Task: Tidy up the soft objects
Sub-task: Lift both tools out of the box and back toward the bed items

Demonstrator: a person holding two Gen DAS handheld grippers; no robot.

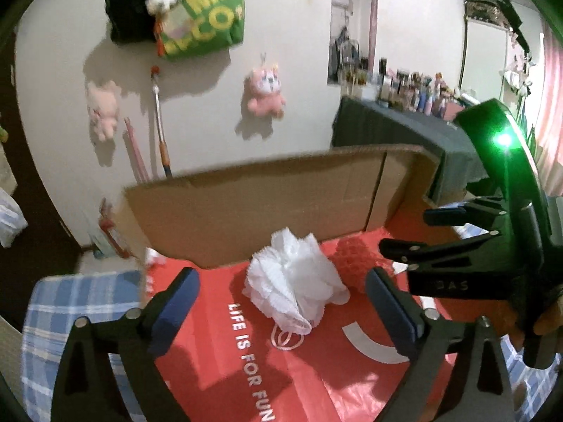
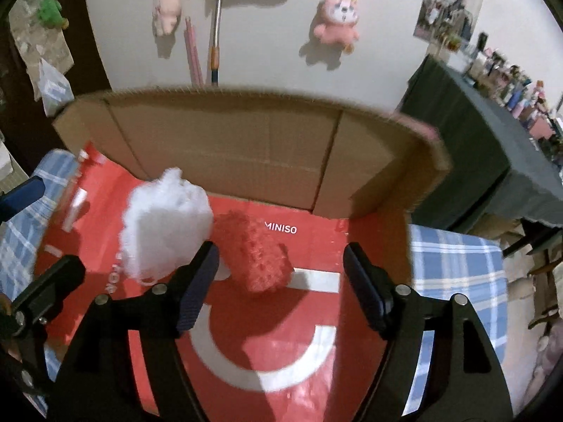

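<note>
Both soft things look set down, so the step in hand seems to be the release, with each tool drawing clear. The left tool [image 1: 281, 302] stands wide with nothing between its pads; the white mesh pouf [image 1: 295, 281] lies just beyond its fingertips on the red bag [image 1: 316, 379], which is spread flat over a blue checked cloth [image 1: 70, 302]. The right tool [image 2: 281, 281] is also parted and empty, and the red mesh pouf [image 2: 257, 256] rests on the bag ahead of it, between the lines of its fingers but untouched. The two poufs sit just beside each other in front of a cardboard wall [image 2: 246, 147]. Next, I judge, comes either picking another soft item or nudging these two into a neater pair; either calls for a gentle, wide approach, since mesh squashes easily. Counted: two poufs, one white and one red; one bag; one cardboard wall; two tools.
</note>
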